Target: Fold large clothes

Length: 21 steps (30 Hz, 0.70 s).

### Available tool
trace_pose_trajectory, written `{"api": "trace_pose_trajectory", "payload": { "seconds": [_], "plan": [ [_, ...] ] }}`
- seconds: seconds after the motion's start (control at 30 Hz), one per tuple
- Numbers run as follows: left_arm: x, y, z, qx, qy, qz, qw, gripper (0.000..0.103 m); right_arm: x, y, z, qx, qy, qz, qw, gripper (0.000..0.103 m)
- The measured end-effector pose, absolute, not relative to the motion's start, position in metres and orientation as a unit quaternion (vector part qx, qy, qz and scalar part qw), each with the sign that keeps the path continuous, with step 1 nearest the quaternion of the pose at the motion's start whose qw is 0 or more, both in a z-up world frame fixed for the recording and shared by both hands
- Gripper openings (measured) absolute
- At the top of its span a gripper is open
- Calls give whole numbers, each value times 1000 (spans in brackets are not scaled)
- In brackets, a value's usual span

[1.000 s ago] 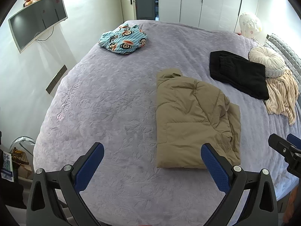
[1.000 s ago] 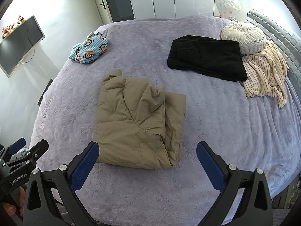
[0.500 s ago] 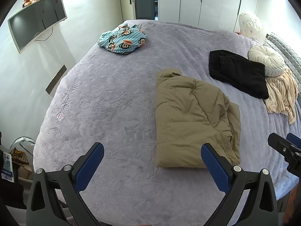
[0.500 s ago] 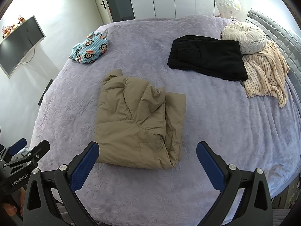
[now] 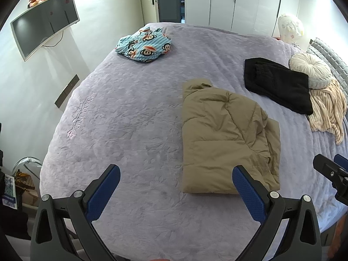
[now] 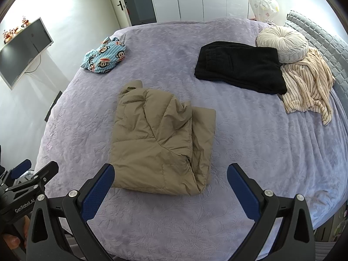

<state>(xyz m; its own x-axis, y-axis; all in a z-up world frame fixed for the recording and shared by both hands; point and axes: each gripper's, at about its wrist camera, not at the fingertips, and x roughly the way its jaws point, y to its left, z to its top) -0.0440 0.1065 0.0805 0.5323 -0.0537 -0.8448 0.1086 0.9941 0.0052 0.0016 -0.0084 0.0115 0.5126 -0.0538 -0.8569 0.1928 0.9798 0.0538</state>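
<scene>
A khaki padded jacket [image 5: 226, 139] lies folded into a rough rectangle on the purple bedspread [image 5: 130, 117], near the front of the bed; it also shows in the right wrist view [image 6: 161, 143]. My left gripper [image 5: 176, 180] is open and empty, held above the bed's front edge, its right finger just in front of the jacket's near edge. My right gripper [image 6: 170, 180] is open and empty, hovering in front of the jacket's near edge. Neither gripper touches the jacket.
A folded black garment [image 6: 239, 67], a striped beige garment [image 6: 308, 82] and a round cushion [image 6: 282, 43] lie at the back right. A blue monkey-print garment [image 5: 145, 45] lies at the back left. A monitor [image 5: 43, 32] hangs on the left wall.
Almost nothing differs: both grippers stay open and hover in place with only a slight drift. The jacket has not moved.
</scene>
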Motion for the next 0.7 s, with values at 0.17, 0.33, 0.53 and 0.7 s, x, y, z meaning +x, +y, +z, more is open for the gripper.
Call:
{"api": "trace_pose_trajectory", "payload": {
  "seconds": [0.17, 0.33, 0.53, 0.7],
  "plan": [
    [-45, 106, 80, 29, 480, -45, 876, 103, 2, -8, 12, 70, 489, -70, 867, 103],
    [-44, 109, 80, 28, 477, -44, 878, 103, 2, -5, 12, 71, 489, -71, 866, 103],
    [-41, 109, 81, 30, 475, -44, 878, 103, 4, -2, 11, 71, 491, -70, 865, 103],
    [-40, 109, 81, 31, 475, -50, 878, 103, 4, -4, 11, 71, 492, -69, 865, 103]
  ]
}}
